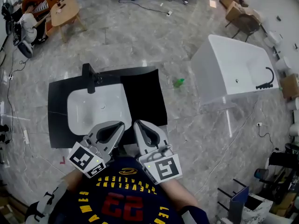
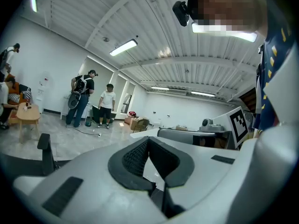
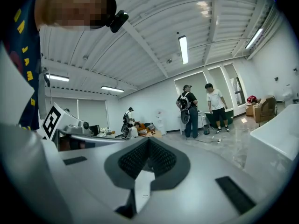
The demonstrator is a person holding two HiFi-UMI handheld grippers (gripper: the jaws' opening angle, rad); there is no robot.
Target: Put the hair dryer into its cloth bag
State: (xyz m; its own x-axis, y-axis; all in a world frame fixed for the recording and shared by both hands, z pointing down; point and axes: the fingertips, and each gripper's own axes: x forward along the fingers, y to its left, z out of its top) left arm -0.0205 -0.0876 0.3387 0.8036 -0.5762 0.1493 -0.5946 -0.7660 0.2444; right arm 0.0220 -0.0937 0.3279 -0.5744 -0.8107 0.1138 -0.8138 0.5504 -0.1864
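No hair dryer shows in any view. A flat black patch (image 1: 142, 99) lies on the right part of the black counter (image 1: 58, 120); I cannot tell whether it is the cloth bag. My left gripper (image 1: 122, 124) and right gripper (image 1: 137, 124) are held side by side close to the person's chest, over the counter's near edge. Both are shut with nothing between the jaws. In the left gripper view the left gripper (image 2: 148, 146) points level across the room, and so does the right gripper (image 3: 148, 146) in the right gripper view.
A white basin (image 1: 96, 108) with a black faucet (image 1: 88, 77) sits in the counter. A white bathtub (image 1: 236, 69) stands to the right, and a small green object (image 1: 179, 82) lies on the marble floor. A wooden table (image 1: 65, 10) and several people are far back.
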